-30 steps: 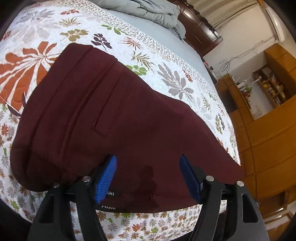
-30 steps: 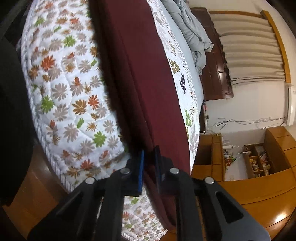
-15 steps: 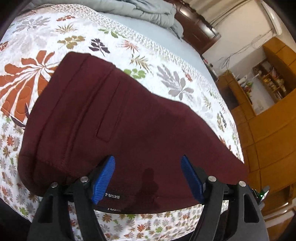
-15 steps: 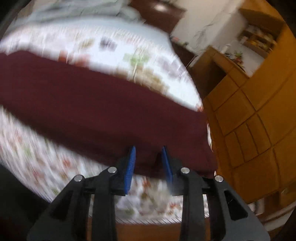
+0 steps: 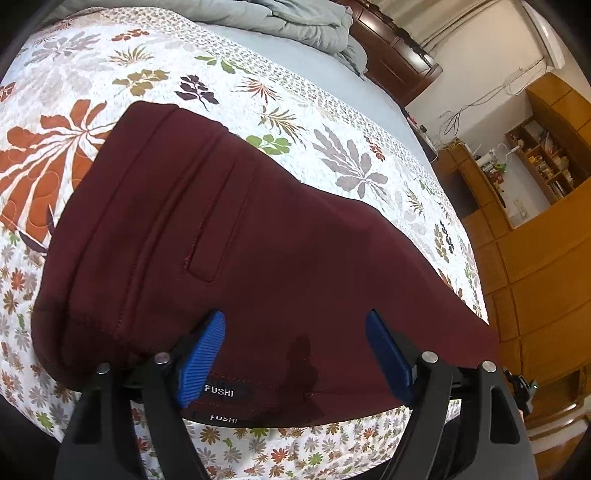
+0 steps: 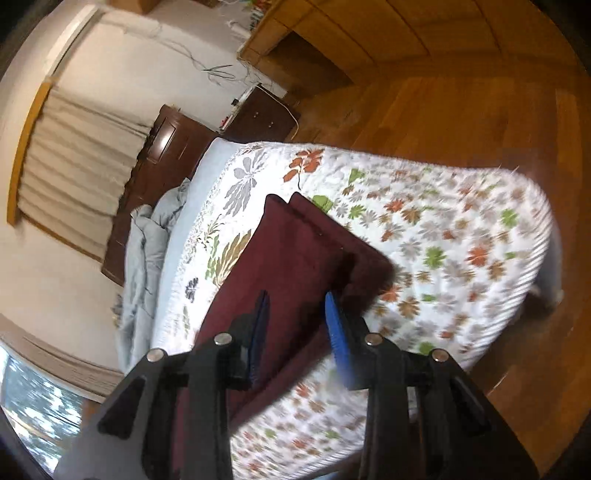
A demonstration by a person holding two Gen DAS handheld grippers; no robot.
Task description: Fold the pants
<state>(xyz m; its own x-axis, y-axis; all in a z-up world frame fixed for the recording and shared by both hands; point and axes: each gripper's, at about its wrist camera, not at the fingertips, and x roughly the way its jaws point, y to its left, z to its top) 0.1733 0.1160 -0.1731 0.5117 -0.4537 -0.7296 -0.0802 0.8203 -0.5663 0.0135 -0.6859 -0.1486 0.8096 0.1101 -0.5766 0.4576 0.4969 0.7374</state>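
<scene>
Dark maroon pants (image 5: 258, 240) lie folded lengthwise on a floral quilt (image 5: 332, 155). The waistband end with a FUSHI label (image 5: 219, 391) is nearest in the left wrist view. My left gripper (image 5: 295, 354) is open and hovers just above that near edge, holding nothing. In the right wrist view the pants (image 6: 295, 258) stretch away as a long strip. My right gripper (image 6: 297, 325) is open above the leg end, with nothing between its blue pads.
A grey duvet (image 5: 295, 18) is bunched at the head of the bed by a dark wooden headboard (image 5: 395, 62). Wooden cabinets (image 5: 535, 258) and shelves stand to the right. The wooden floor (image 6: 461, 110) surrounds the bed's foot corner (image 6: 535, 258).
My right gripper has let go of the pants, opened and swung round quickly to a new angle over the leg end. My left gripper stayed open and drew back slightly.
</scene>
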